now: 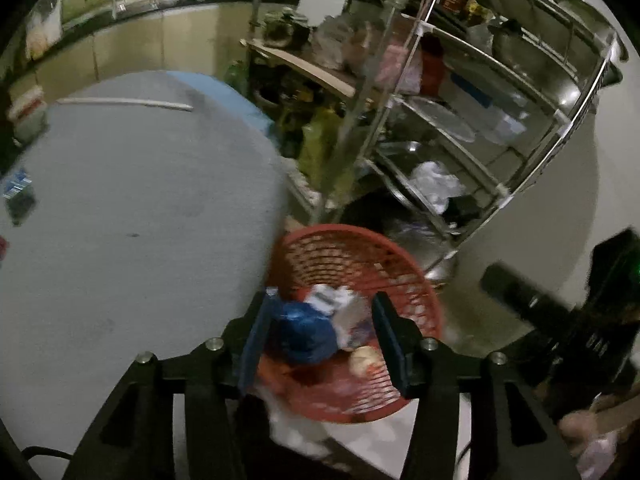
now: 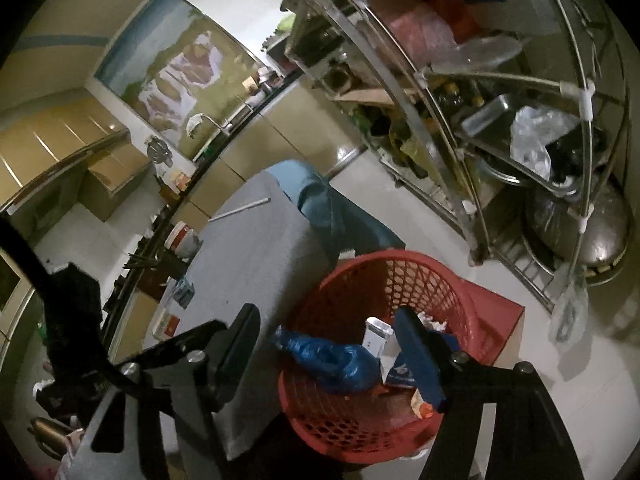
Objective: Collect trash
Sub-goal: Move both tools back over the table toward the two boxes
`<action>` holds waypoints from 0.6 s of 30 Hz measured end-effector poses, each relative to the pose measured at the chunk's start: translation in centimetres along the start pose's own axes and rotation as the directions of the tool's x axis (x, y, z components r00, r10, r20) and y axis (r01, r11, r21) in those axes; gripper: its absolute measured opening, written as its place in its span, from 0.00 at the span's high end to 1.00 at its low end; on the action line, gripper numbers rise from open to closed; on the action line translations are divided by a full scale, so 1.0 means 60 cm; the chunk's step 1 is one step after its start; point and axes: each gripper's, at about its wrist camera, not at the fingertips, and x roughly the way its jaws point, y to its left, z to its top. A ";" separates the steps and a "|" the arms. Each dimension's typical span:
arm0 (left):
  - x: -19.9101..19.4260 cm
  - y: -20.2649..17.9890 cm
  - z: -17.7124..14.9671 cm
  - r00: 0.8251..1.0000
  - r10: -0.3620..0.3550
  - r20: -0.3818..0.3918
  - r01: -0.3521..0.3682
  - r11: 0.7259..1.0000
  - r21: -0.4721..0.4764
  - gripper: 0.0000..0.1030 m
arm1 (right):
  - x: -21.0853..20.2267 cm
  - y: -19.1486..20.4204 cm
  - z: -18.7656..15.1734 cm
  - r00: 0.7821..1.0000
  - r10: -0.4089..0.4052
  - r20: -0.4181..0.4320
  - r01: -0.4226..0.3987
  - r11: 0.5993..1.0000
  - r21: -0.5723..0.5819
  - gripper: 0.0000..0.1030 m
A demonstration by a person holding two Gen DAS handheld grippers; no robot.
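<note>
A red mesh basket (image 1: 360, 236) (image 2: 400, 256) stands on the floor against the edge of the grey table (image 1: 140, 200) (image 2: 260, 248). In it lie a crumpled blue plastic bag (image 1: 304, 336) (image 2: 340, 360), a white carton (image 1: 328, 300) (image 2: 376, 336) and other scraps. My left gripper (image 1: 324, 304) hovers over the basket, open; the blue bag shows between its fingers but rests in the basket below. My right gripper (image 2: 328, 314) is open too, one finger over the table edge and the other over the basket, with nothing held.
A thin white stick (image 1: 124, 102) (image 2: 240, 210) and a small blue packet (image 1: 16, 184) (image 2: 184, 292) lie on the table. A steel rack (image 1: 480, 100) (image 2: 480, 120) full of pots and bags stands just behind the basket. Kitchen counters run along the far wall.
</note>
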 end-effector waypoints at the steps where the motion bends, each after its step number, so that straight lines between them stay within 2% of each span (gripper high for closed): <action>1: -0.011 0.005 -0.007 0.999 0.038 0.008 -0.038 0.999 0.015 0.40 | -0.002 0.003 0.001 1.000 0.002 0.006 -0.002 1.000 -0.004 0.28; 4: -0.043 0.026 -0.028 0.989 0.139 0.048 -0.141 0.989 0.035 0.35 | -0.007 0.024 0.000 1.000 0.005 0.024 -0.004 0.999 -0.035 0.28; 8: -0.078 0.064 -0.059 0.964 0.256 0.078 -0.259 0.965 0.031 0.31 | -0.001 0.060 -0.007 1.000 0.010 0.026 -0.007 0.996 -0.092 0.28; 9: -0.087 0.080 -0.071 0.951 0.297 0.079 -0.300 0.954 0.021 0.31 | 0.002 0.073 -0.010 1.000 0.013 0.023 -0.010 0.994 -0.110 0.28; 15: -0.127 0.166 -0.115 0.906 0.418 0.059 -0.413 0.907 -0.079 0.31 | 0.026 0.144 -0.033 1.000 0.023 -0.011 -0.025 0.979 -0.204 0.28; 18: -0.153 0.214 -0.135 0.870 0.490 0.053 -0.479 0.866 -0.142 0.31 | 0.043 0.177 -0.048 0.999 0.031 -0.042 -0.040 0.970 -0.238 0.28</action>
